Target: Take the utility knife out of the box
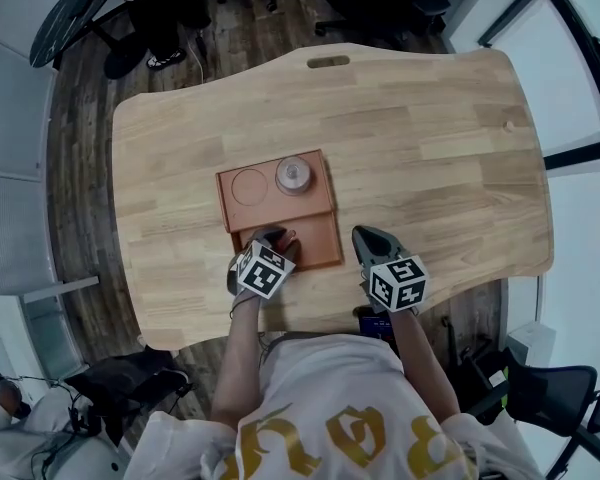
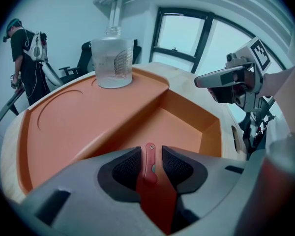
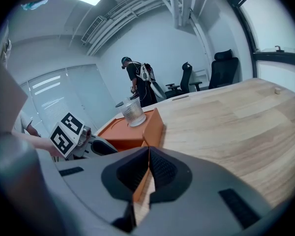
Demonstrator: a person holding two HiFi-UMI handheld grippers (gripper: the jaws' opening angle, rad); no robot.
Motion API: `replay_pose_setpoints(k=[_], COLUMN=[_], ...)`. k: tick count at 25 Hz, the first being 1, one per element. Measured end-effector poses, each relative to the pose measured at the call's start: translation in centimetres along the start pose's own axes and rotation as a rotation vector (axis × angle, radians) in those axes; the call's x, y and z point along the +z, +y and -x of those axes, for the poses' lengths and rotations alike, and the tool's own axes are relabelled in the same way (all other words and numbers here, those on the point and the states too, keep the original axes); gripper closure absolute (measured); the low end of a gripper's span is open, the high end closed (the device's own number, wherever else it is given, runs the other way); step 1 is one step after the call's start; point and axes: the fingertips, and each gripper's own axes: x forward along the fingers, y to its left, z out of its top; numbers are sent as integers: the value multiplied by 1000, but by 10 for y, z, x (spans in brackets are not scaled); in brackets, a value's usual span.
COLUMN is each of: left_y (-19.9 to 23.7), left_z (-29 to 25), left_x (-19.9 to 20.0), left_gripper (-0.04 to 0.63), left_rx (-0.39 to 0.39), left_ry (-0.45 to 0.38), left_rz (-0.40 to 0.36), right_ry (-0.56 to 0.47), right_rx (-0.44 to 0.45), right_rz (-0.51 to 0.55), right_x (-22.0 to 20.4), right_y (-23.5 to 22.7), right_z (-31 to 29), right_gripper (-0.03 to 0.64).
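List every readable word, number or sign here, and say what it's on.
"BOY", it seems, twice and upside down: gold letters on the person's shirt.
Glass jar: faint marks, too blurred to read.
Marker cubes: black-and-white patterns, no letters.

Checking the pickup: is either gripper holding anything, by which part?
Nothing is held. The utility knife lies between the left gripper's open jaws; the right gripper is shut, empty.

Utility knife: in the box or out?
In. The red utility knife lies in the sunken compartment of the orange box, between the parted jaws of the left tool.
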Motion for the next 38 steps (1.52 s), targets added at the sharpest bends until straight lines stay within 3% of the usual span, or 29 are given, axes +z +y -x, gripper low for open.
replay_pose_setpoints(k=[17,23,33,38], left_y=[2,1,1,-6], left_z=[-2,-2,0,5], left_x=[-1,-1,0,13], left_gripper=[490,532,537,537], left_rx=[65,84,46,34], left_ry=[40,41,30,-14], left_rz=[-86,-109,-52,-50], right_ry=[12,-12,-49,-69], right_rx=[12,-4,-27,-35], right_rz=[-16,-22,-40,-29], right_x=[-5,1,9,15], right_y=[11,8,4,4], right_z=[-5,-1,13,20], right_gripper=[604,604,604,604])
